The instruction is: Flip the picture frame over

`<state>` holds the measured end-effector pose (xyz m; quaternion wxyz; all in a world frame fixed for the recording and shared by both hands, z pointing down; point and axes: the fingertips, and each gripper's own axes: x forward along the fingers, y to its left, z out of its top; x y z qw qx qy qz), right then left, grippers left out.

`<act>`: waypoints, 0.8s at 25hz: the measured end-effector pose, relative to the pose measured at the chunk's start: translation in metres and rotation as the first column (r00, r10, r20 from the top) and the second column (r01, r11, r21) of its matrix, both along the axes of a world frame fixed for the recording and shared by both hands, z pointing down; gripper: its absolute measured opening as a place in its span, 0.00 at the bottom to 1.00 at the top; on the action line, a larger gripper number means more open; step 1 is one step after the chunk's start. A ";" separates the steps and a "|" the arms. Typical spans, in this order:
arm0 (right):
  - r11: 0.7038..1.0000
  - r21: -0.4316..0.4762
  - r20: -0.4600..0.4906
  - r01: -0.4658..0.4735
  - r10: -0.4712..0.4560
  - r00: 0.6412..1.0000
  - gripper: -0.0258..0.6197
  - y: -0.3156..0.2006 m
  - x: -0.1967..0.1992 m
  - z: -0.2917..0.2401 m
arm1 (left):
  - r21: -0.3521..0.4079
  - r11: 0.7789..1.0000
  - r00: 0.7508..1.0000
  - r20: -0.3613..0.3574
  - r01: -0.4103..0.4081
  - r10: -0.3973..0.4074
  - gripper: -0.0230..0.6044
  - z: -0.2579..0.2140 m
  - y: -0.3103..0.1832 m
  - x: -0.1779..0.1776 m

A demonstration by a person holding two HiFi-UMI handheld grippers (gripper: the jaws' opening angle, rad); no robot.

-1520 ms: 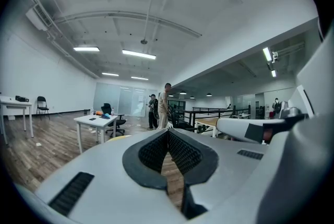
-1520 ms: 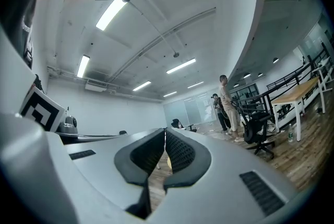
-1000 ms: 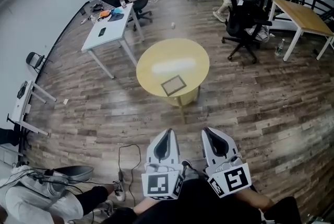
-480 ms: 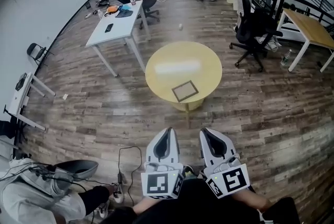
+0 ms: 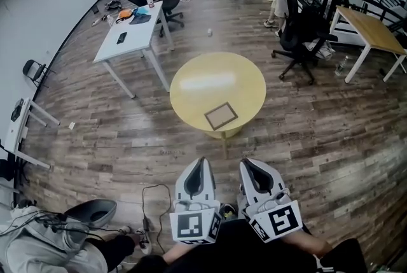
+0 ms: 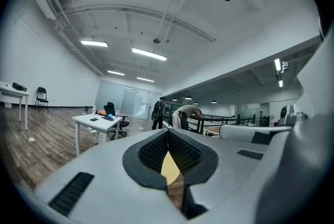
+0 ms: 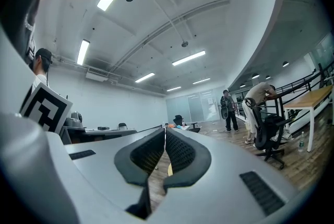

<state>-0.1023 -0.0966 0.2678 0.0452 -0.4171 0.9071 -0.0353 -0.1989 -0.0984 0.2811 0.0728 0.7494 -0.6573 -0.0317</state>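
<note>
Round table: one picture frame; left gripper, right gripper both closed, empty.

No lettering, number or brand can be read anywhere in these views.

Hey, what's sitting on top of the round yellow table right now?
Only a picture frame, lying flat close to the round yellow table's near edge. The rest of the top shows just a light reflection. The frame's underside is covered, since it lies against the tabletop.
</note>
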 end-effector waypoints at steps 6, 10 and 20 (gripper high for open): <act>1.000 -0.013 0.014 -0.003 0.003 1.000 0.07 -0.050 0.000 0.008 | -0.009 1.000 1.000 0.015 0.000 0.000 0.07 0.005 -0.050 0.000; 1.000 -0.009 0.028 -0.010 0.010 1.000 0.07 -0.098 0.000 0.004 | -0.003 1.000 1.000 0.028 -0.013 0.013 0.07 0.001 -0.096 0.001; 1.000 0.012 0.031 -0.002 0.002 1.000 0.07 -0.204 0.006 -0.005 | 0.017 1.000 0.999 0.039 -0.002 0.002 0.07 -0.010 -0.204 0.005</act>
